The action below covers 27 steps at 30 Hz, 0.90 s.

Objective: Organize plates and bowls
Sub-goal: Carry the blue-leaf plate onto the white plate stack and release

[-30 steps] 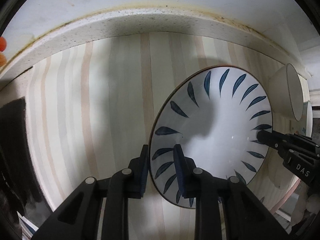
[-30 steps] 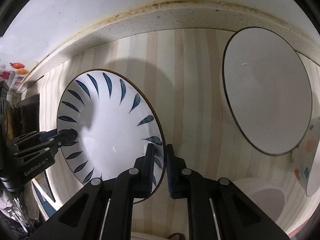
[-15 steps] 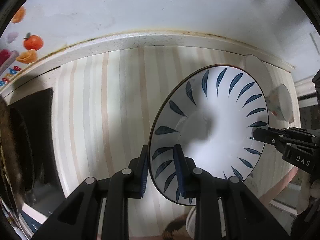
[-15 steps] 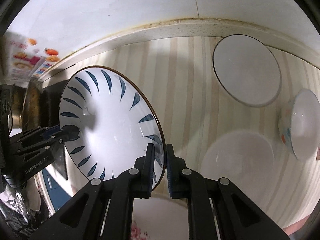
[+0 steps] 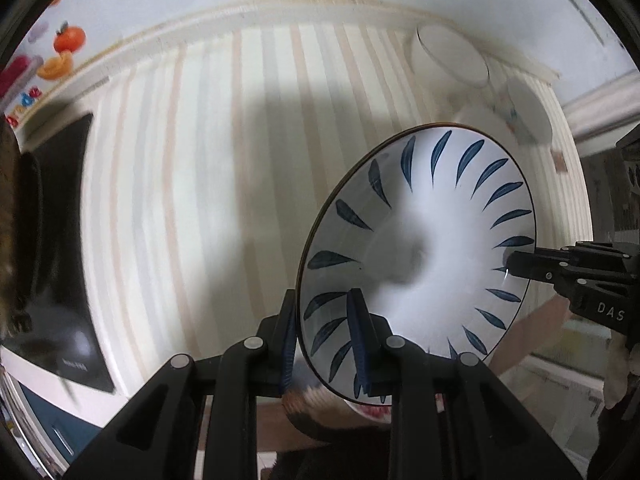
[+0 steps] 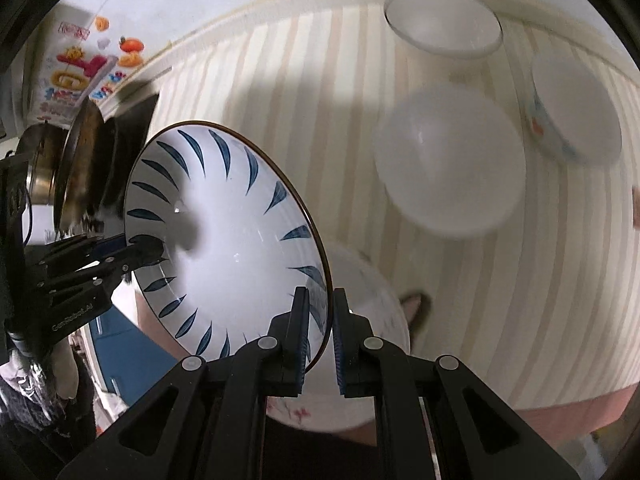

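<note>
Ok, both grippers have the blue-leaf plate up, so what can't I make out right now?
- Dish beneath the blue-leaf plate: right wrist view, mostly covered by plate and right gripper.
- Its pattern: cut off, blurred.
- Far bowls: left wrist view, motion-blurred.
- Left gripper hides the plate's near rim.

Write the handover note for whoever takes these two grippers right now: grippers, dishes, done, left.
Left gripper: shut on the rim of the blue-leaf plate.
Right gripper: shut on the opposite rim of the same plate; it hangs in the air, above the striped table.
On the table: a plain white plate, a white bowl at the back, a patterned bowl at the right, and a flowered plate under the grippers.
Done: plate lifted. Left: set it down and sort the rest; nothing looks stacked yet.
</note>
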Motion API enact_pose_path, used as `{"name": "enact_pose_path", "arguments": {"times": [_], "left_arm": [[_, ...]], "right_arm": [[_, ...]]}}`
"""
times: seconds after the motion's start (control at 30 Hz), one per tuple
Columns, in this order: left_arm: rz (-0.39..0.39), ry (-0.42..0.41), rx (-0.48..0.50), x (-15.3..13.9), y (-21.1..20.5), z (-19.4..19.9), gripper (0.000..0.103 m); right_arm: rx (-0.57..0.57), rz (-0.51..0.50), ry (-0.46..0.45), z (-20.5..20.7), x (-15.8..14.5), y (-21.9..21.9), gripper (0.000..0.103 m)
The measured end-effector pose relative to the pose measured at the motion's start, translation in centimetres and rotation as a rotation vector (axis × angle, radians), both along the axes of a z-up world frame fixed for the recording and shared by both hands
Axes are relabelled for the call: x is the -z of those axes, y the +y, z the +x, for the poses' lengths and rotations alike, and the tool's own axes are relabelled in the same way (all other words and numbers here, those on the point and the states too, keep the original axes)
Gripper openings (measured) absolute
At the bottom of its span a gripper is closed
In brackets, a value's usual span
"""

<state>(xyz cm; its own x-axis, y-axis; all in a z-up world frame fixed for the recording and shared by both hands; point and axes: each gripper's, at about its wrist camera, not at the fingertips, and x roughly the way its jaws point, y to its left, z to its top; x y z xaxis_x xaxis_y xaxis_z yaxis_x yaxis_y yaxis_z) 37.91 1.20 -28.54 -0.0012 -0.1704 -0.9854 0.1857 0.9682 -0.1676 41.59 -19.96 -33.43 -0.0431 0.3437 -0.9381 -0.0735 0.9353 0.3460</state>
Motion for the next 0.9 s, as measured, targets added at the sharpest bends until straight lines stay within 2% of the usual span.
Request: {"name": "enact_pose_path", "arguments": {"times": [0.13, 0.4, 0.7, 0.9], "left_arm": [[0.008, 0.062, 0.029, 2.1, -1.3, -2.1, 0.022], [0.044, 0.124, 0.06, 5.5, -2.7, -3.0, 0.021], [0.053, 0.113, 0.058, 5.5, -2.9, -3.1, 0.021], [0.105, 0.097, 0.065, 5.2, -3.9, -3.9, 0.022]], "right_arm": [[0.015, 0.011, 0.05, -2.6, 2.0, -1.2, 0.013], [0.018, -0.005, 0.107, -5.7, 5.6, -2.1, 0.013], [0.017, -0.011, 0.127, -5.8, 7.3, -2.2, 0.013], [0.004, -0.004, 0.133, -5.6, 7.5, -1.7, 0.013]]}}
